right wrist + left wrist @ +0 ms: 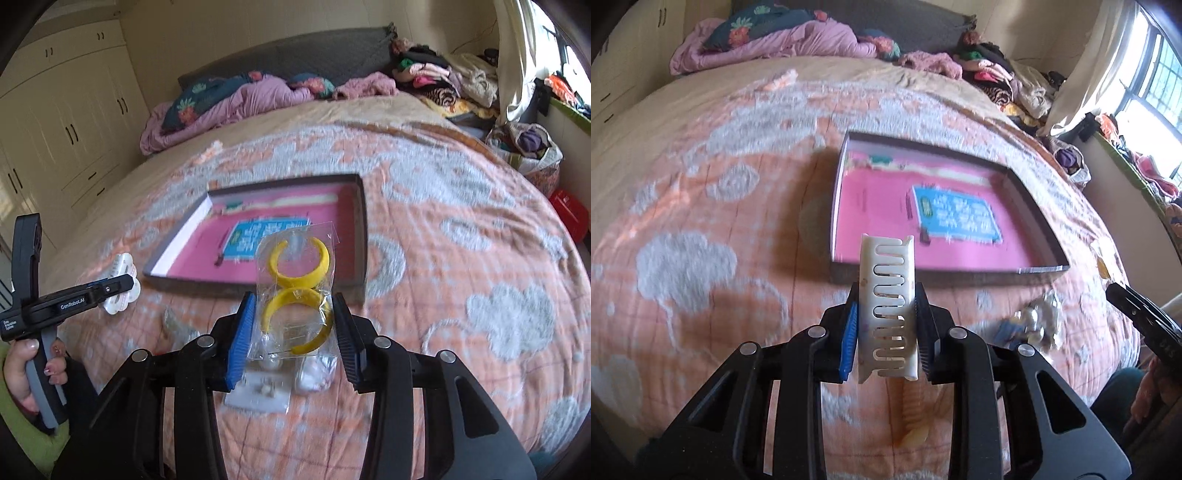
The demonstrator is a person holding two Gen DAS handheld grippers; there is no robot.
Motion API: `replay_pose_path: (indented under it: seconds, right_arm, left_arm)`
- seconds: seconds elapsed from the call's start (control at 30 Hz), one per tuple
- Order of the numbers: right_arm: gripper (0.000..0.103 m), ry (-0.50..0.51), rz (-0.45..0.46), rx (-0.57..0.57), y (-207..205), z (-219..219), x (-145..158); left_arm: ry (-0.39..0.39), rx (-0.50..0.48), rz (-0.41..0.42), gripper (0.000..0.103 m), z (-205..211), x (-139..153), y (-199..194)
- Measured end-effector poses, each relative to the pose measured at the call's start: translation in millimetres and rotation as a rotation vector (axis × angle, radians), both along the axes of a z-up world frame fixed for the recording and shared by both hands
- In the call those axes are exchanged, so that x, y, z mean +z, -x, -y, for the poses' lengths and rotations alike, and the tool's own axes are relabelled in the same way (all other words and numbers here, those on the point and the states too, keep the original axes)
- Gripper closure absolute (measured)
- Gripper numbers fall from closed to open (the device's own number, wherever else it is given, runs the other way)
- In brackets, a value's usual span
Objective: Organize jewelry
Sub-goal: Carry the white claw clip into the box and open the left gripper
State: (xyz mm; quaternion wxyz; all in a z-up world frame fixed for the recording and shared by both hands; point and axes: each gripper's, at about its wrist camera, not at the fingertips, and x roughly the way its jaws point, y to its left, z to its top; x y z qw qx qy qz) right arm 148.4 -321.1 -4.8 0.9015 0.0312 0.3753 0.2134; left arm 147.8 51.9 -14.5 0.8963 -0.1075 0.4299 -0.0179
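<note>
My left gripper (886, 302) is shut on a white hair claw clip (888, 295), held upright above the bedspread. My right gripper (295, 310) is shut on a clear packet of yellow hoop earrings (297, 288), also lifted off the bed. Beyond both lies a shallow open box (1039, 269) (360, 229) with a pink printed bottom. In the right wrist view the left gripper (122, 286) shows at the left with the white clip (123, 271), held by a hand (26, 373). In the left wrist view the right gripper's tip shows at the right edge, its jaws hidden.
More packets lie on the orange and white bedspread (701, 221): a shiny one (1034, 325), a white card with pearl studs (258, 391) and a small clear packet (317, 373). Pillows and piled clothes (436, 77) sit at the far end, wardrobes (62, 122) at left.
</note>
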Motion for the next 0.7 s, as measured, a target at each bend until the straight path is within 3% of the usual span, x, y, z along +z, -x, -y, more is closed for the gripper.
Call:
replay_pose_path:
  seconds: [0.33, 0.7]
  right_arm:
    - [0.063, -0.008, 0.039, -0.022, -31, -5, 14]
    - [0.063, 0.014, 0.017, -0.041, -68, -15, 1]
  left_arm:
    - [0.002, 0.008, 0.028, 0.083, -3, 14, -37]
    - [0.024, 0.0, 0.013, 0.083, 0, 4, -75]
